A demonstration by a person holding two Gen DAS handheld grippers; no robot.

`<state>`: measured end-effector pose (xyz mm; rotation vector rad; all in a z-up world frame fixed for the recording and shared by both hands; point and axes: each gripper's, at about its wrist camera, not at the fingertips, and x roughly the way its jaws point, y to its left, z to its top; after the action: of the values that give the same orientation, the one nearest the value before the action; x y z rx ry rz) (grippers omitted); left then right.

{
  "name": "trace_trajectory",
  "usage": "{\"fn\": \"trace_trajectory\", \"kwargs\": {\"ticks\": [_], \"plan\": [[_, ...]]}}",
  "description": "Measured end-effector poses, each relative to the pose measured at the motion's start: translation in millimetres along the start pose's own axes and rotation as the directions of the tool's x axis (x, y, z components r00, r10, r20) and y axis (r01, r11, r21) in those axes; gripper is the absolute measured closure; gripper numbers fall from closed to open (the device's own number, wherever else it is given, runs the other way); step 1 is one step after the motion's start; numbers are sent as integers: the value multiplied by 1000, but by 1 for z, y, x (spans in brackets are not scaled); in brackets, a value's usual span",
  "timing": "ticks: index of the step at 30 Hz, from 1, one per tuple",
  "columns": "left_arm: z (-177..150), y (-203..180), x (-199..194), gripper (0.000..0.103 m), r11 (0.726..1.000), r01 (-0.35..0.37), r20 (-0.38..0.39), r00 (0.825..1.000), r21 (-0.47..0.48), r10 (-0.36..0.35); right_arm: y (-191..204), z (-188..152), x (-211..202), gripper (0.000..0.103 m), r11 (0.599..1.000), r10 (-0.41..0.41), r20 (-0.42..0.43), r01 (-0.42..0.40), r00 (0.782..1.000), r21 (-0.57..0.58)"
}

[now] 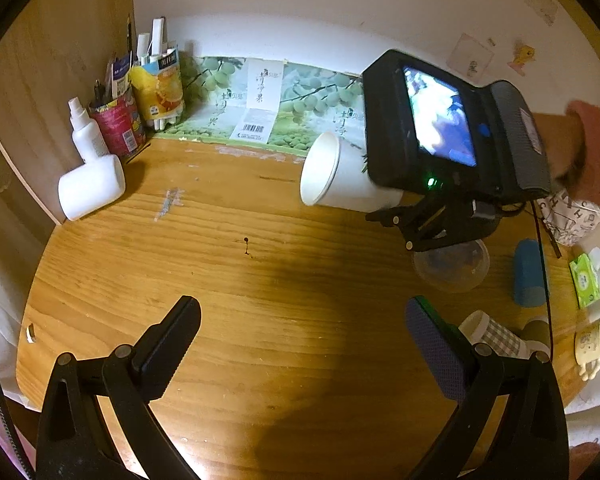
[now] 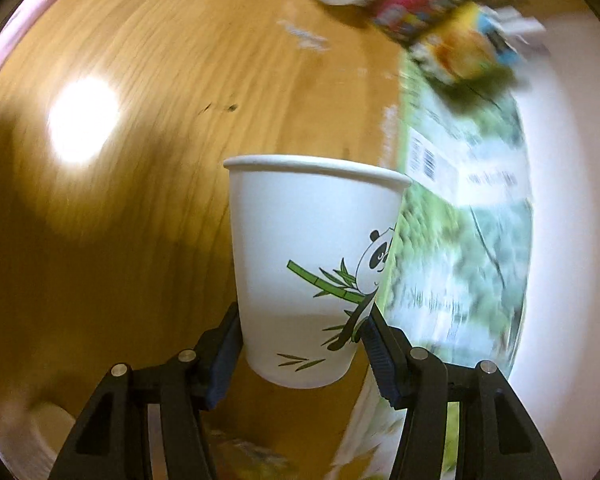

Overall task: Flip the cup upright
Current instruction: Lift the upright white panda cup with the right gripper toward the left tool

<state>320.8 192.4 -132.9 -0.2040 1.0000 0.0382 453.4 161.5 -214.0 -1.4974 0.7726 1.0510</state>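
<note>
A white paper cup (image 2: 300, 264) with a panda and bamboo print is held near its base between my right gripper's (image 2: 300, 344) two fingers. In the left wrist view the same cup (image 1: 340, 176) hangs on its side above the wooden table (image 1: 260, 280), mouth facing left, held by the right gripper (image 1: 396, 208) coming in from the right. My left gripper (image 1: 300, 328) is open and empty, low over the table's near part, well apart from the cup.
A white bottle (image 1: 90, 184), a spray bottle (image 1: 85, 128) and pen holders (image 1: 140, 100) stand at the back left. A green grape-print box (image 1: 260, 100) lines the wall. A clear bowl (image 1: 452, 268), a blue cylinder (image 1: 530, 276) and small cups (image 1: 496, 336) crowd the right.
</note>
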Motion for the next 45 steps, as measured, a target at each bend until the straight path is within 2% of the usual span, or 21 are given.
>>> {"fn": "trace_trajectory", "kwargs": {"ticks": [4,7,10,17,20,23,29,35,39,45], "plan": [[0,-3,-10,1,999,-9,23,1000,31,9,-6,-9,-19,45,982,32,10,-33,999,186],[-1,-3,-16,1,999,-20,31,999,42,18,-8,-19,-34,45,944,44,36,-53,998,326],[-3,-2,-21,1,999,-15,30,999,44,13,-6,-31,-53,45,889,53,79,-83,995,450],[-5,-10,-33,1,997,-18,39,999,71,15,4,-62,-82,45,711,32,141,-122,990,692],[-4,-16,-39,1,996,-26,48,999,91,21,8,-78,-90,45,610,34,146,-136,989,781],[-4,-23,-45,1,994,-22,58,998,106,16,17,-101,-100,45,486,43,158,-159,986,859],[-11,-45,-58,1,991,-18,76,997,132,8,44,-146,-115,45,266,63,193,-203,979,943],[-27,-64,-74,1,993,-11,81,997,119,1,83,-180,-140,45,110,57,243,-248,968,962],[-39,-75,-79,1,993,10,57,998,116,-16,106,-191,-151,45,60,60,267,-271,962,961],[-60,-88,-86,1,991,-8,43,999,130,3,140,-200,-156,45,-11,79,299,-299,951,954]]}}
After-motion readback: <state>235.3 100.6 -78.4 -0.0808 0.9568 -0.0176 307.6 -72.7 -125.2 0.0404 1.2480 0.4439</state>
